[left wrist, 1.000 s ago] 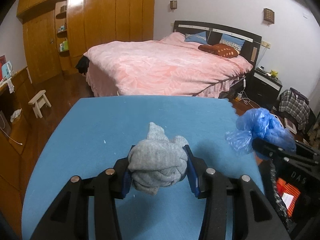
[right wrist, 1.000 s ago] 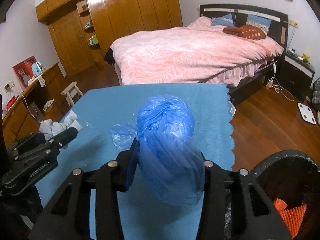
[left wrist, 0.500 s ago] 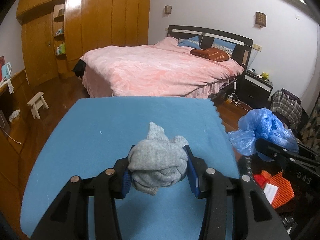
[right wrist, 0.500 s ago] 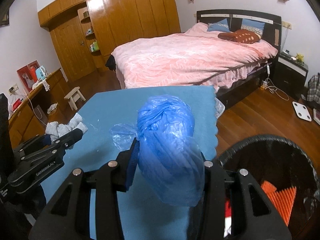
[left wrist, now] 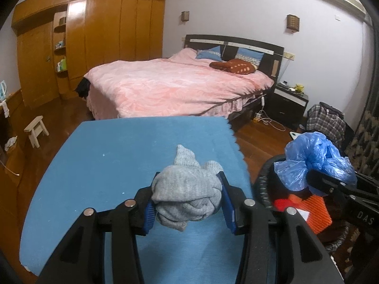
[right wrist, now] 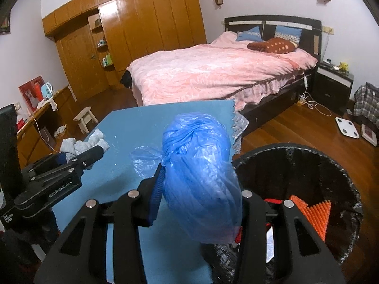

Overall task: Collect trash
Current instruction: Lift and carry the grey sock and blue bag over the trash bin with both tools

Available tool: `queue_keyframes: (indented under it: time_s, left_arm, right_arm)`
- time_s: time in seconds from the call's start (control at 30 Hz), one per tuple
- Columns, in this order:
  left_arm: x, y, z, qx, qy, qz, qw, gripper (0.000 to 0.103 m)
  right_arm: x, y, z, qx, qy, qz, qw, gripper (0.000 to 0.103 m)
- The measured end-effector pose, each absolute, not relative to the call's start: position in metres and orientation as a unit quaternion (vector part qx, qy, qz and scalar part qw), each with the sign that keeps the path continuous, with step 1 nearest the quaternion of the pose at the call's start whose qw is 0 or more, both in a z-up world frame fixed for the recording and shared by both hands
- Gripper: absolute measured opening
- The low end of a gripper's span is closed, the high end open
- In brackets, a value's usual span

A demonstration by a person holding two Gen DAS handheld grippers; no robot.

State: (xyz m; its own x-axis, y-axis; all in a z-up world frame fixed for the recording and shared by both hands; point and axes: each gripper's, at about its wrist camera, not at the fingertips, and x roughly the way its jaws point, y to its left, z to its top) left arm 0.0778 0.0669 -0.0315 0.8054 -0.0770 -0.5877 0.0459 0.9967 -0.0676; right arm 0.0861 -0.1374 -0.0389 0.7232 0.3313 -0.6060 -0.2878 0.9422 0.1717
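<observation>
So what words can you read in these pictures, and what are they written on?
"GenRobot.AI": white letters on the side of the left gripper.
"DAS": on the black body of the right gripper.
A small white label at the left gripper's back end is too blurred to read.

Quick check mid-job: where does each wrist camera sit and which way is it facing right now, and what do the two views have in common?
Left wrist: on the left gripper, angled down over the blue table toward the bed; its own fingers clamp a grey sock ball.
Right wrist: on the right gripper, looking down at the black trash bin; its fingers clamp a blue plastic bag.
Shared: table, bed, bin, and each other's gripper.
</observation>
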Motion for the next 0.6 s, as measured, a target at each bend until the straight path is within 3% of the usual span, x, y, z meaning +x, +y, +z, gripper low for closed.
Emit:
queue_keyframes:
  time_s: [0.6]
  left_arm:
    - [0.053, 0.010, -0.007, -0.001, 0.284, -0.084, 0.955, 0.046]
  right_arm:
    - [0.049, -0.199, -0.022, 0.055, 0.308, 0.114, 0.943, 0.042]
